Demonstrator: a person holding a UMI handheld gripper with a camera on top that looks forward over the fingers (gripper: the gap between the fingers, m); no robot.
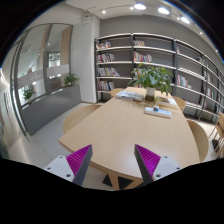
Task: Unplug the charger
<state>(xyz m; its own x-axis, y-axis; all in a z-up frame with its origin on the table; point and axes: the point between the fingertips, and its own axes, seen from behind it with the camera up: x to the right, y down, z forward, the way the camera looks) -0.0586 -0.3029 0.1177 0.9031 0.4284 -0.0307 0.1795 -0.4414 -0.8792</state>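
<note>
Library-style room w/ bookshelves [140, 60] far side; wooden table [120, 130] ahead, potted plant [152, 78] at far end. Gripper [112, 160] released, fingers apart, nothing held. Charger not visible yet. Prob light, rigid; grab plug body, not cord.

Plant [152, 78] on table [115, 125]; shelves [140, 60] behind; fingers [78, 160] before.

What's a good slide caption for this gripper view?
Open gripper hovering before a long wooden table with a potted plant, bookshelves behind; no charger visible.
</note>
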